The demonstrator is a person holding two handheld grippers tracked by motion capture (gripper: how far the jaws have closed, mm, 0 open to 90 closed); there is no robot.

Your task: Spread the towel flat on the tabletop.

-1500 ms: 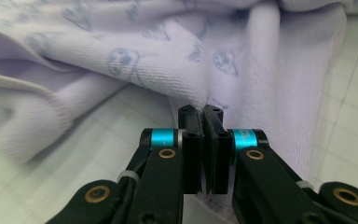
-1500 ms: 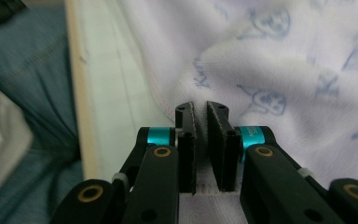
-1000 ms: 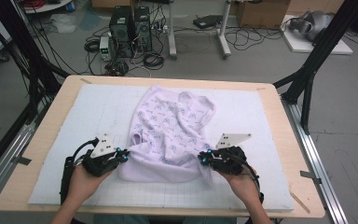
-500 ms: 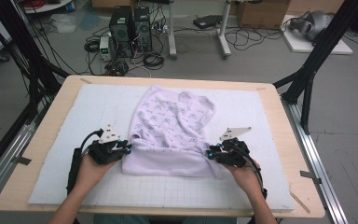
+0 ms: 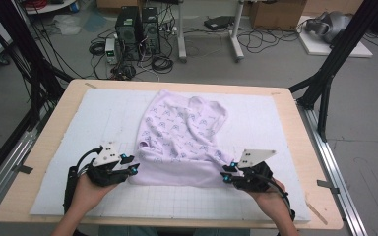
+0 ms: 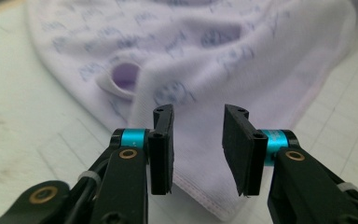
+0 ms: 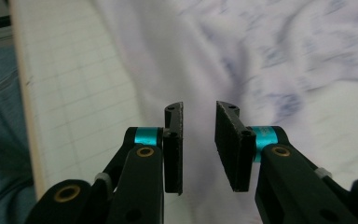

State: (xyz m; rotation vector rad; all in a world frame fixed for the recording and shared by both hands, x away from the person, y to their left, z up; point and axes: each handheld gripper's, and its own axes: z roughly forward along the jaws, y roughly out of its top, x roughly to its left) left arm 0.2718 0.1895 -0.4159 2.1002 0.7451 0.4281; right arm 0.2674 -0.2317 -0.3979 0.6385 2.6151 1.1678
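A lavender garment (image 5: 182,132) with a small dark print lies spread on the white gridded mat (image 5: 275,118), its plain near edge folded toward me. My left gripper (image 5: 130,166) sits at the garment's near left corner. In the left gripper view its jaws (image 6: 198,135) have just been opening and stand apart over the hem (image 6: 205,205), pinching nothing. My right gripper (image 5: 227,175) sits at the near right corner. Its jaws (image 7: 199,135) have also just been opening, with the cloth (image 7: 284,60) lying beyond them, not gripped.
The mat covers a wooden table (image 5: 54,123), with bare mat left and right of the garment. Black frame posts (image 5: 325,83) stand at the table's sides. Computer towers (image 5: 138,27) and cables lie on the floor beyond the far edge.
Both grippers have let go of the garment's near edge and opened. The hands drew back slightly toward me, and the edge now lies flat on the mat.
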